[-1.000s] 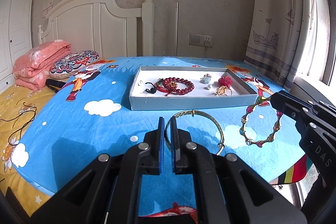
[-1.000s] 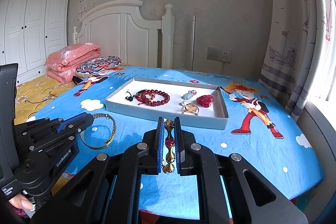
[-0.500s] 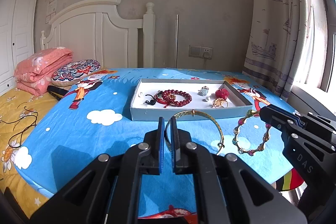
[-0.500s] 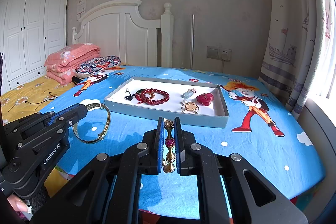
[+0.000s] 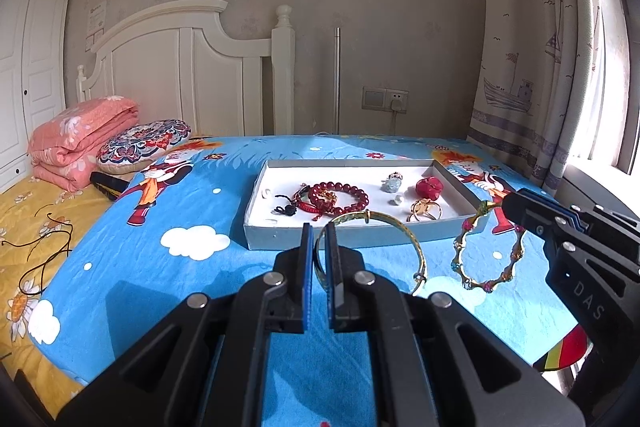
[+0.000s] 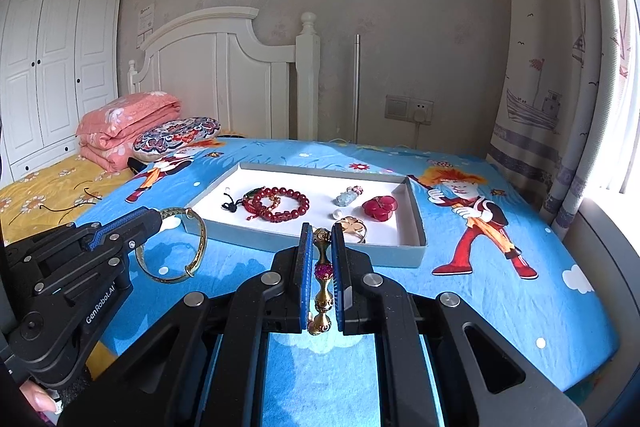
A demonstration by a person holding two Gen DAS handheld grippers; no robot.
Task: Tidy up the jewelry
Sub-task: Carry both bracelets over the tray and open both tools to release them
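Observation:
My left gripper (image 5: 319,259) is shut on a plain gold bangle (image 5: 396,227) and holds it in the air just before the tray. My right gripper (image 6: 322,263) is shut on a gold bracelet set with pink stones (image 6: 323,271); this bracelet (image 5: 488,255) hangs in the air in the left wrist view. The white tray (image 5: 280,239) lies on the blue bedspread and holds a red bead bracelet (image 5: 340,195), a red flower piece (image 5: 429,187), a gold ring (image 5: 424,211) and a pale blue charm (image 5: 392,183). The tray (image 6: 416,223) also shows in the right wrist view.
The blue cartoon bedspread (image 5: 160,259) covers the bed. A folded pink quilt (image 5: 80,139) and a patterned cushion (image 5: 144,143) lie at the far left by the white headboard (image 5: 188,67). A curtain (image 5: 532,47) and window sill are at the right.
Both grippers have risen and moved toward the tray, each with its bangle lifted off the bedspread. The gold bangle now overlaps the tray's near wall in view.

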